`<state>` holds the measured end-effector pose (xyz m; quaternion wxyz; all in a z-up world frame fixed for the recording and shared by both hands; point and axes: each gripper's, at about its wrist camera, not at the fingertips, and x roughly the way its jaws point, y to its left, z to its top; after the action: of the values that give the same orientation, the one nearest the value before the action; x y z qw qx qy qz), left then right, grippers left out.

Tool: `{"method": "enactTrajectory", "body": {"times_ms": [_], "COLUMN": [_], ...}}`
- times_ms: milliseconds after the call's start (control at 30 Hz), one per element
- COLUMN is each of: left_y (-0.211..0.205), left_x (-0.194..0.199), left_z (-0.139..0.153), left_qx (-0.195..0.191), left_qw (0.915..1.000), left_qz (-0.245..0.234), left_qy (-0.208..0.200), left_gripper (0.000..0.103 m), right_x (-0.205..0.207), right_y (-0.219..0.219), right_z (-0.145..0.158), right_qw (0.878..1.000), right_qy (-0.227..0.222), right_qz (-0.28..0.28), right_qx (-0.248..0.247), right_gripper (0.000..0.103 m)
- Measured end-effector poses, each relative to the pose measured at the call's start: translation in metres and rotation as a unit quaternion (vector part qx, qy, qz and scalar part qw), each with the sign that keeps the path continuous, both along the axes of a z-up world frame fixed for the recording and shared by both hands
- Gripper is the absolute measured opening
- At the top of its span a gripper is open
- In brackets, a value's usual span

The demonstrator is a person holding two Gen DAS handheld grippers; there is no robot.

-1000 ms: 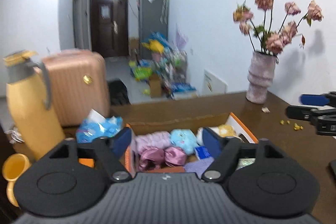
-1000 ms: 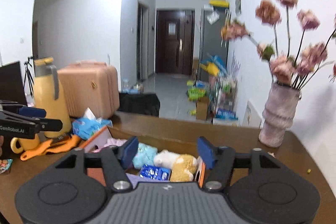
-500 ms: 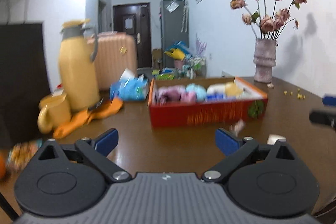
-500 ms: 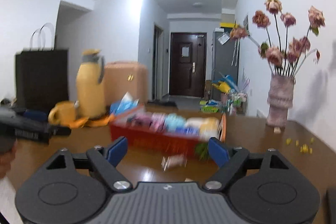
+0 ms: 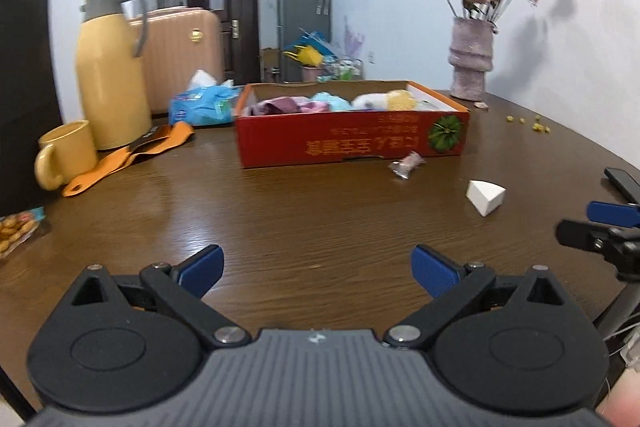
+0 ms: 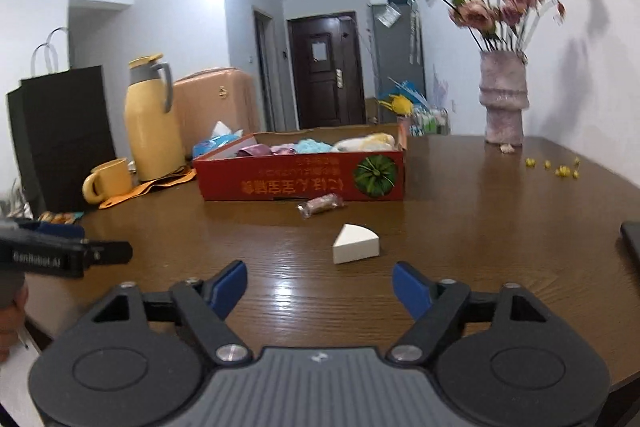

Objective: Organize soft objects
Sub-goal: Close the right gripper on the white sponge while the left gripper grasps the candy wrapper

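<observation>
Dark wood worktop (image 6: 460, 211): white wedge sponge (image 6: 355, 243) looks feather-light and squishy, so pinch its flat sides; left gripper (image 5: 318, 267) wide apart, right gripper (image 6: 319, 285) empty, jaws closing.

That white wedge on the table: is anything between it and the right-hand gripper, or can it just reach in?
Nothing visible is in the way. Only bare table lies between the right gripper, whose empty jaws are closing, and the white wedge. The wrapped candy and red box sit beyond it.
</observation>
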<state>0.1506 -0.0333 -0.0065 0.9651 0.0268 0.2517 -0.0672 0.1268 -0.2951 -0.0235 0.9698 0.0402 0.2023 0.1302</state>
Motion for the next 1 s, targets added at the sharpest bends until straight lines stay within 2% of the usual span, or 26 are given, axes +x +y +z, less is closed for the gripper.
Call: {"method": "enactTrajectory", "body": {"times_ms": [200, 300, 367, 433, 533, 633, 700, 733, 833, 1000], "left_y": [-0.026, -0.039, -0.046, -0.055, -0.068, -0.085, -0.095, -0.099, -0.109, -0.112], "left_x": [0.04, 0.065, 0.083, 0.105, 0.138, 0.165, 0.182, 0.191, 0.213, 0.229], "left_z": [-0.004, -0.004, -0.005, -0.006, -0.009, -0.015, -0.018, -0.02, -0.028, -0.036], "left_qx": [0.012, 0.016, 0.025, 0.035, 0.048, 0.057, 0.063, 0.063, 0.074, 0.054], "left_qw": [0.9993, 0.9985, 0.9977, 0.9964, 0.9942, 0.9886, 0.9854, 0.9837, 0.9813, 0.9763], "left_qz": [-0.033, -0.051, -0.063, -0.077, -0.096, -0.139, -0.157, -0.167, -0.173, -0.199], "left_qy": [0.01, 0.008, 0.005, 0.005, 0.008, 0.016, 0.019, 0.023, 0.04, 0.066], "left_gripper": [0.101, 0.093, 0.083, 0.078, 0.073, 0.068, 0.065, 0.062, 0.048, 0.024], "right_x": [0.039, 0.065, 0.085, 0.104, 0.125, 0.141, 0.152, 0.155, 0.162, 0.168], "right_y": [-0.006, -0.003, 0.001, 0.005, 0.008, 0.008, 0.003, 0.0, -0.001, -0.001], "right_z": [-0.005, -0.009, -0.013, -0.017, -0.021, -0.022, -0.023, -0.022, -0.019, -0.019], "right_qw": [0.999, 0.999, 0.998, 0.996, 0.995, 0.996, 0.994, 0.994, 0.994, 0.994], "right_qy": [0.032, 0.05, 0.067, 0.083, 0.095, 0.093, 0.111, 0.108, 0.103, 0.104], "right_qz": [-0.003, 0.001, 0.001, 0.0, -0.003, -0.011, -0.014, -0.014, -0.022, -0.015], "right_qx": [0.003, 0.003, 0.006, 0.008, 0.006, -0.003, 0.01, 0.019, 0.003, -0.004], "right_gripper": [0.065, 0.063, 0.059, 0.054, 0.045, 0.036, 0.034, 0.031, 0.031, 0.03]}}
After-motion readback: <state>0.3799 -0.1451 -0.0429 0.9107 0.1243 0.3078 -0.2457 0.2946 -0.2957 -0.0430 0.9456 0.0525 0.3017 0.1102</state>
